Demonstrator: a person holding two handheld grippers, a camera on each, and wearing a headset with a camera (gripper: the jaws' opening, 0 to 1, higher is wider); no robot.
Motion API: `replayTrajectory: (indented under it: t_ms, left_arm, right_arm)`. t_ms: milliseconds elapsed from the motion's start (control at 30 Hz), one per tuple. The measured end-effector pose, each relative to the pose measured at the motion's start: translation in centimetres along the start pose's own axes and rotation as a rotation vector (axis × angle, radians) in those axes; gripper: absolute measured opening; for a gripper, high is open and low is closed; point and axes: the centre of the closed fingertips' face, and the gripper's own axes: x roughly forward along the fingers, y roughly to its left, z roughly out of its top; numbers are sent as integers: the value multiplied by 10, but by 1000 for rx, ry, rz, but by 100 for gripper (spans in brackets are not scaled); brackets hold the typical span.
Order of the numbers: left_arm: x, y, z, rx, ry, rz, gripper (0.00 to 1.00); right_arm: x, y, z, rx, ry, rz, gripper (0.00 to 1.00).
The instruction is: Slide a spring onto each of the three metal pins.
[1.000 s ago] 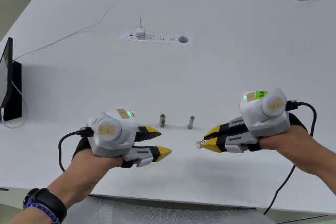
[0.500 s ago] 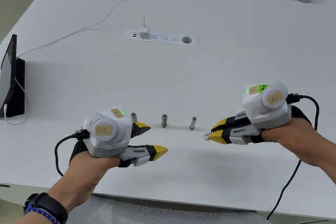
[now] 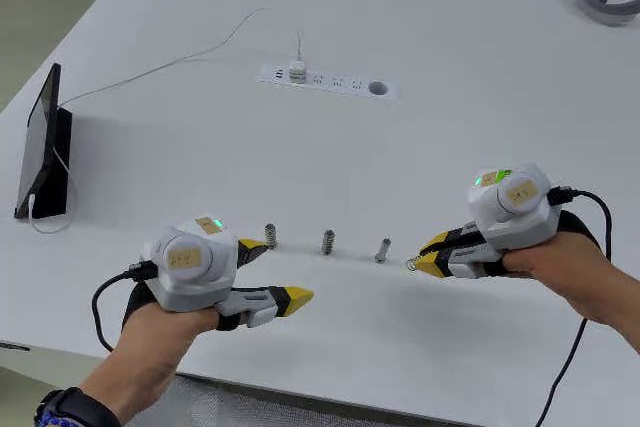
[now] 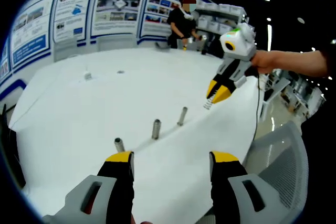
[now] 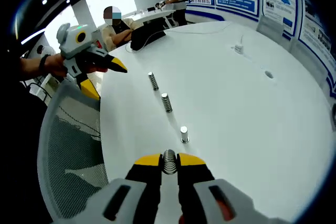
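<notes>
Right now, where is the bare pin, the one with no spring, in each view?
Head view: bare pin, rightmost of three, just left of the right gripper.
Left gripper view: bare pin, farthest of three, lower left of the right gripper.
Right gripper view: bare pin, nearest of three, just beyond the held spring.
Shared landmark: that spring in the right gripper, close to this pin in every view.
</notes>
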Motion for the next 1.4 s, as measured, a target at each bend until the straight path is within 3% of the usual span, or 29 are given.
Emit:
replayTrajectory:
  t_ms: [100,433,667,933,1400]
  left_arm:
    - [-1,4,-3,-2,9,11,65]
    - [-7,13,-10,-37,5,38,65]
    - [-10,17,-17,-61,8,48,65]
    - [-13,17,-19,-75,5,46,64]
    - [-15,19,-26,-96,12,49,63]
  right_arm:
    - [3,-7,3,-17,15,-14,12]
    - [18,-21,18,-54,43,-15,13]
    - [26,-18,29,-95,68,5,13]
    - [36,-17,27,-127,116,17,13]
    - [44,-15,30,-153,127,23,13]
